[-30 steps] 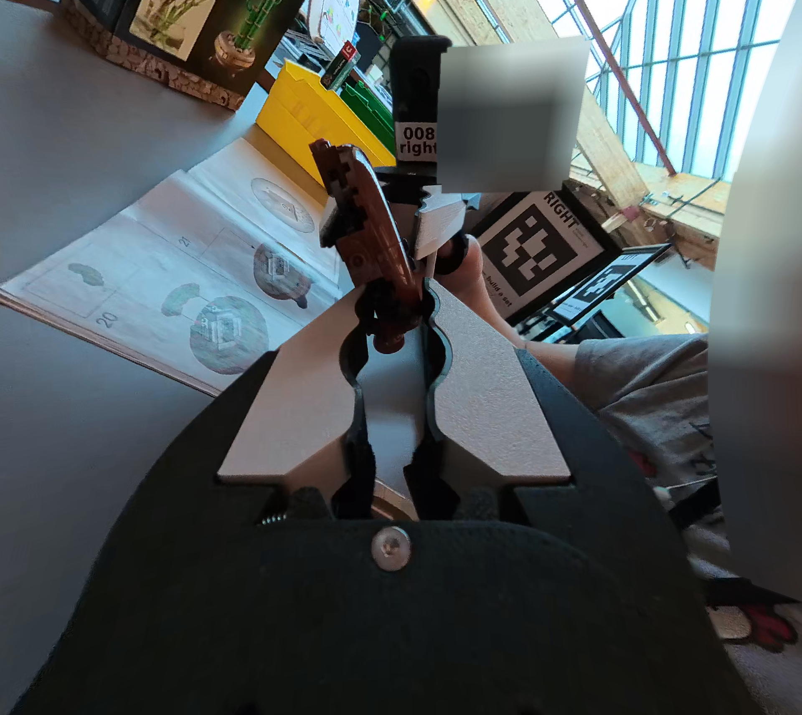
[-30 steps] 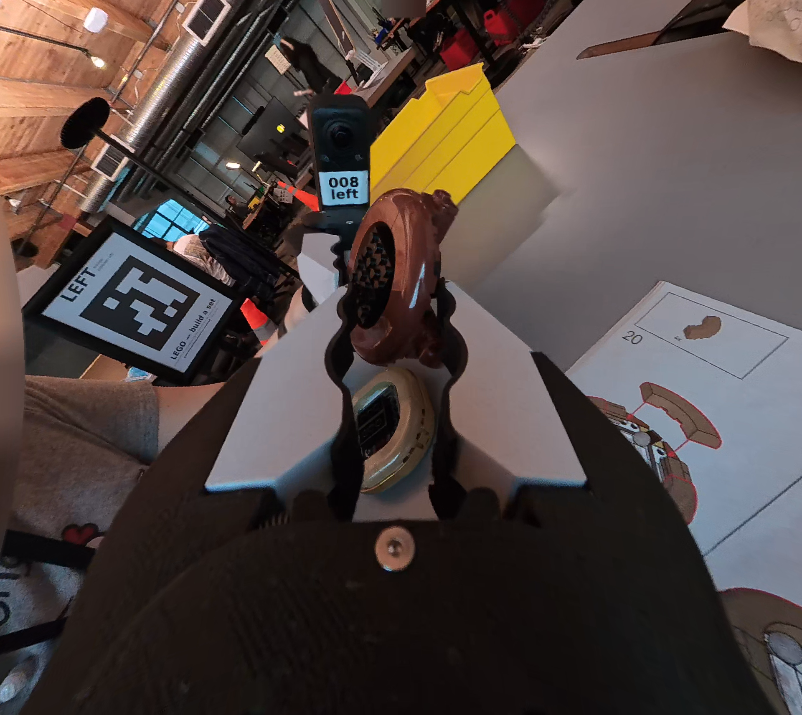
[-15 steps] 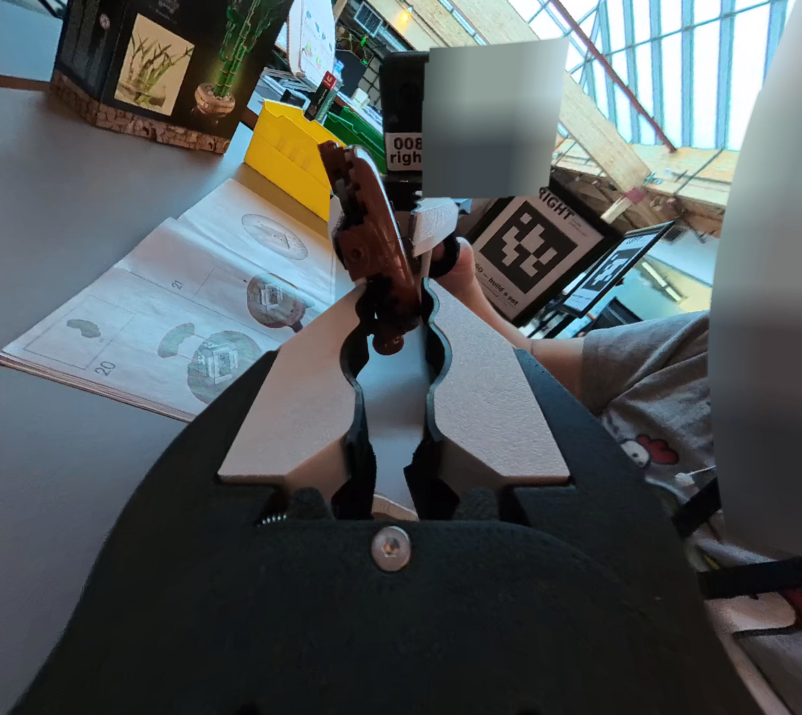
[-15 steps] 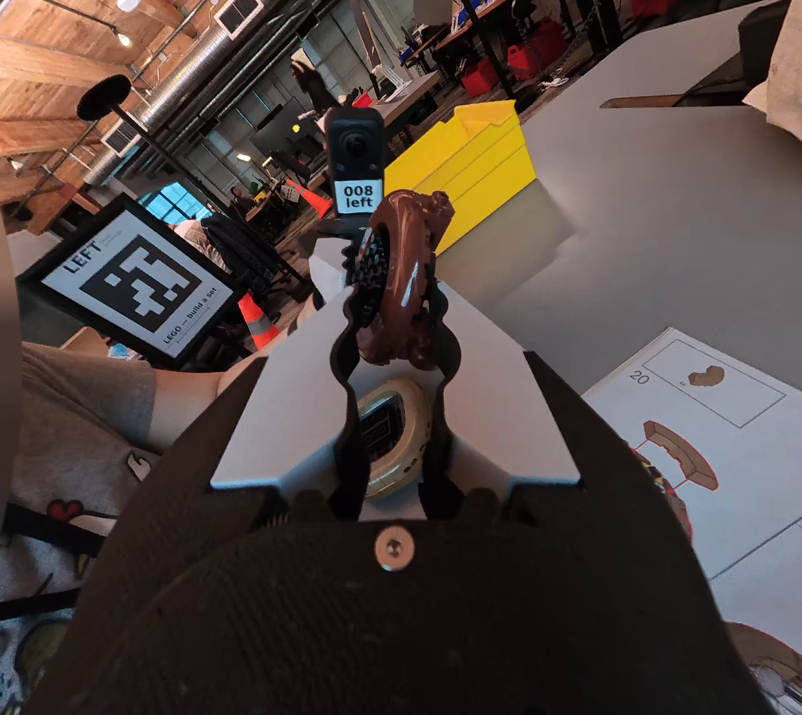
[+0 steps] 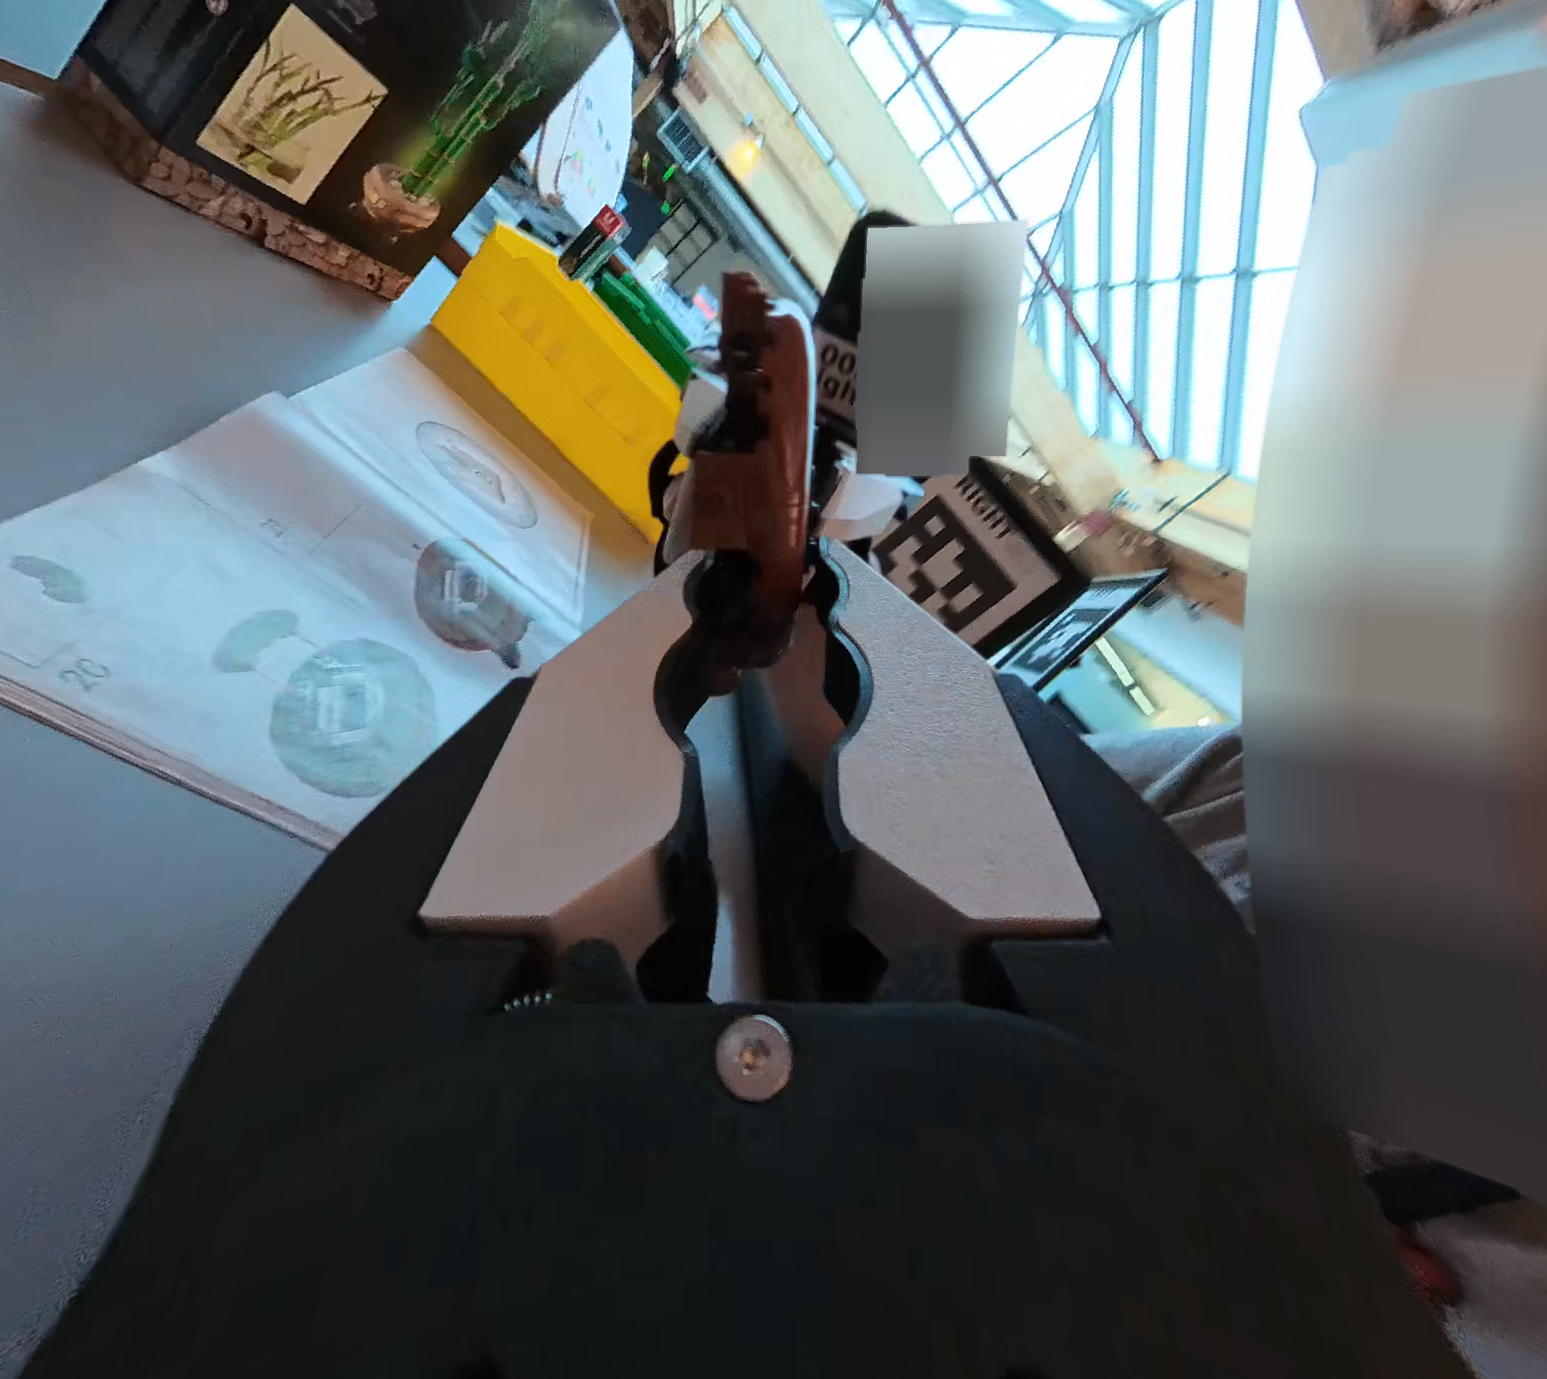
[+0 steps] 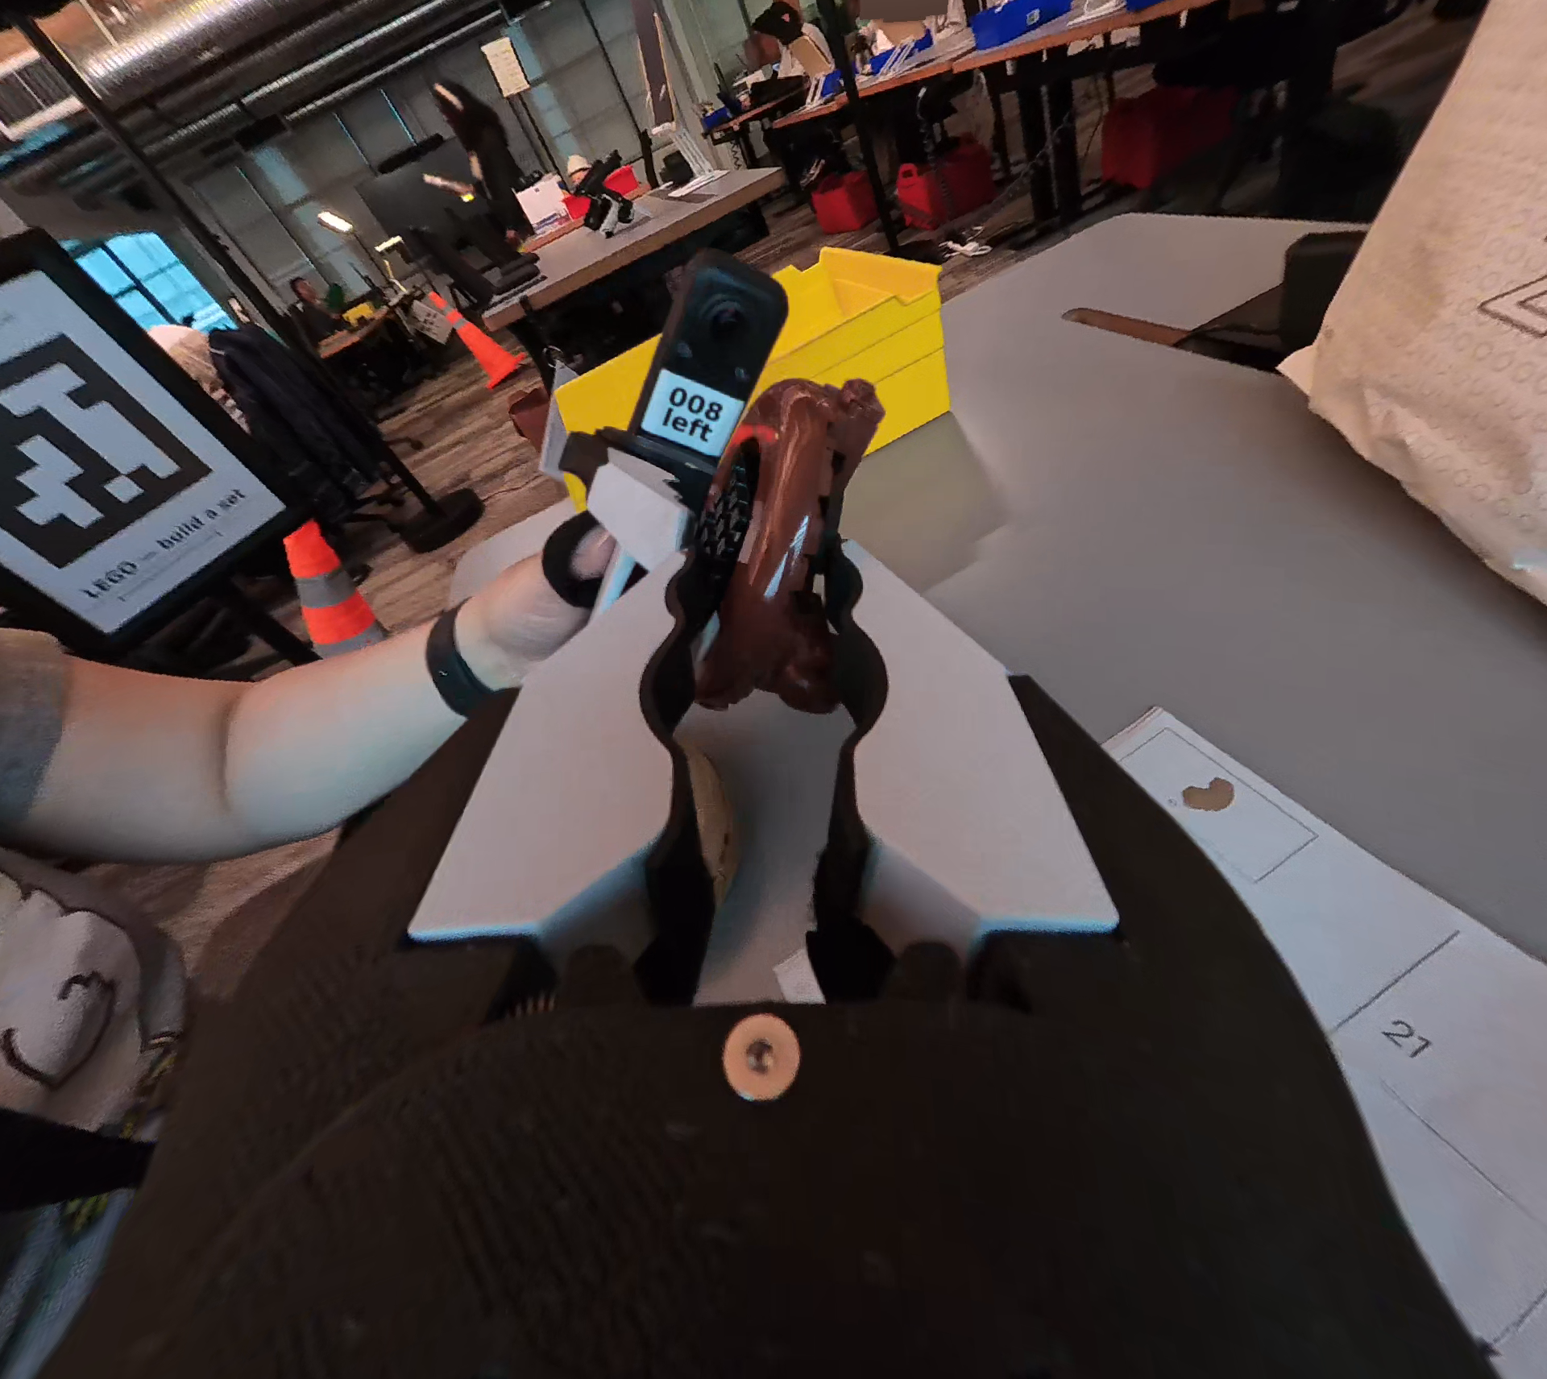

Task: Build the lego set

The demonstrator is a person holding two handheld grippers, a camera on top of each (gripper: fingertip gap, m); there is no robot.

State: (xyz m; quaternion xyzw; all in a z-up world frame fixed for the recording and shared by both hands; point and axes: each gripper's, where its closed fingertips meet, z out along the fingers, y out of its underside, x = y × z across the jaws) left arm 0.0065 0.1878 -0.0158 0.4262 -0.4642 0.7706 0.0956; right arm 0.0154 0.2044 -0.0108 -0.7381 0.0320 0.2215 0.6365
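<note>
A brown rounded Lego assembly (image 5: 758, 494) with a black studded face is held up above the grey table (image 5: 125, 335) between both grippers. My left gripper (image 5: 753, 590) is shut on its lower edge. My right gripper (image 6: 762, 586) is shut on the same assembly (image 6: 783, 527) from the opposite side. The left gripper's fingers (image 6: 640, 514) show just beyond it in the right wrist view. The right gripper is mostly hidden behind the assembly in the left wrist view. A tan round piece (image 6: 711, 820) shows through the gap between my right fingers.
An open instruction booklet (image 5: 293, 544) lies on the table and also shows in the right wrist view (image 6: 1339, 920). A yellow bin (image 5: 552, 368) stands behind it, and the dark set box (image 5: 335, 42) farther left. A pale paper bag (image 6: 1440, 335) sits at the right. Only a small space, under 4 cm, lies between the two pairs of fingers.
Both grippers have turned together with the assembly still held. It now stands more upright and edge-on in the left wrist view. The right wrist view has swung down to a more level angle.
</note>
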